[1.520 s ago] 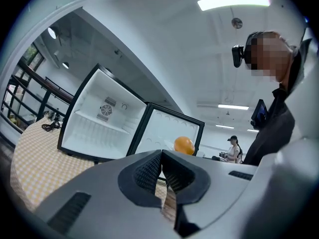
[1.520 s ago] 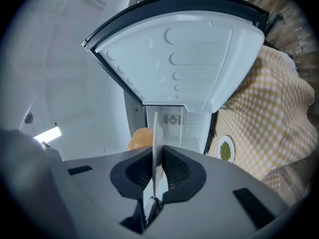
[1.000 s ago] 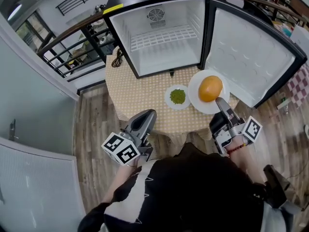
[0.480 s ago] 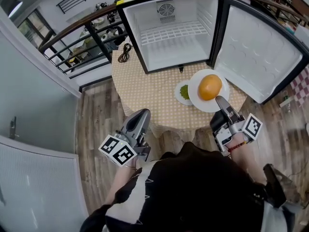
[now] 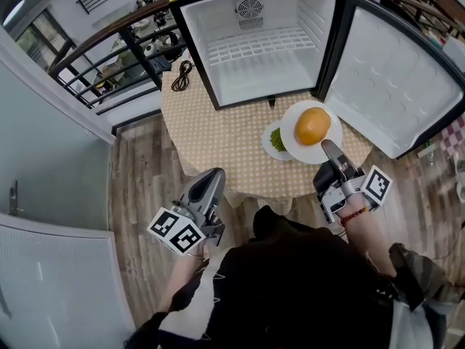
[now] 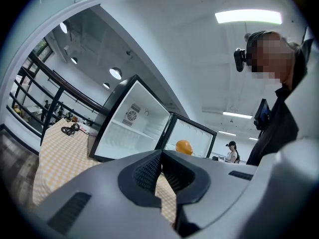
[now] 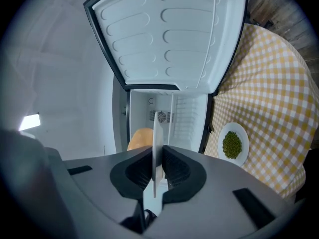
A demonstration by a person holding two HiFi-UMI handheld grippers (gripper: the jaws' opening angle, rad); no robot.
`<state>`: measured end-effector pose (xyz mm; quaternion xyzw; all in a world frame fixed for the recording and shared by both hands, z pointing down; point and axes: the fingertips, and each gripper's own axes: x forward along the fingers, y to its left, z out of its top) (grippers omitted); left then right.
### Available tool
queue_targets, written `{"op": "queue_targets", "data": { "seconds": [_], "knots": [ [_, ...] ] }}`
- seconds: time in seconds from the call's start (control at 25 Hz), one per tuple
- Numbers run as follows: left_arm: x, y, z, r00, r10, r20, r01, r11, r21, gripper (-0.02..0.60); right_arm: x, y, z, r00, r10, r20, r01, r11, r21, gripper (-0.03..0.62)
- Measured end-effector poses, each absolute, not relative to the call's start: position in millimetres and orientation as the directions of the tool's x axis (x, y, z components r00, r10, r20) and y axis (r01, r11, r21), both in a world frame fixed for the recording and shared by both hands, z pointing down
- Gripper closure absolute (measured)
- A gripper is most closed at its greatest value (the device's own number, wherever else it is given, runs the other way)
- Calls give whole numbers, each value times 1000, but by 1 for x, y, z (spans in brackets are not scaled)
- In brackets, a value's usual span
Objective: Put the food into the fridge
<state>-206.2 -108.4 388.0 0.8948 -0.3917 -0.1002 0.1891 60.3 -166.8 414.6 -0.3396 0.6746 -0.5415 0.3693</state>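
Since a second ago: the large plate [image 5: 293, 148] with the round orange food [image 5: 312, 125] has shifted over the small plate [image 5: 267, 143], which lay fully in sight before. The left gripper [image 5: 213, 174] has drawn back from the table [image 5: 218, 133] edge.

Head view: the fridge [image 5: 261, 57] stands on the checked table, door [image 5: 396, 86] swung wide to its right, with a bare wire shelf inside. The large plate sits in front of the fridge's right corner, outside it. It hides the right part of the small plate and part of the green food [image 5: 276, 138]. The right gripper [image 5: 327, 148] meets the large plate's near rim. The left gripper hangs off the table's near edge, well apart from the fridge and both plates. A black cable [image 5: 182, 75] lies left of the fridge.

Left gripper view: pads pressed together, nothing between them. The fridge stands ahead, and the orange food shows against the door.

Right gripper view: jaws clamped on the large plate's rim, seen edge-on as a thin white line between the pads. The orange food sits just beyond the left pad. The fridge cavity is straight ahead, and the small plate with green food lies to its right on the cloth.
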Motion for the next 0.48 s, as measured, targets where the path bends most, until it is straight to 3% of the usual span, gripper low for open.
{"op": "queue_targets", "data": {
  "seconds": [0.24, 0.48],
  "knots": [
    [-223, -146, 389, 653, -757, -27, -680, -602, 418, 569, 46, -220, 420, -509, -853, -116, -62, 170, -983, 563],
    [-237, -189, 393, 640, -768, -19, -692, -586, 420, 569, 33, -281, 422, -522, -850, -66, -160, 174, -972, 562]
  ]
}}
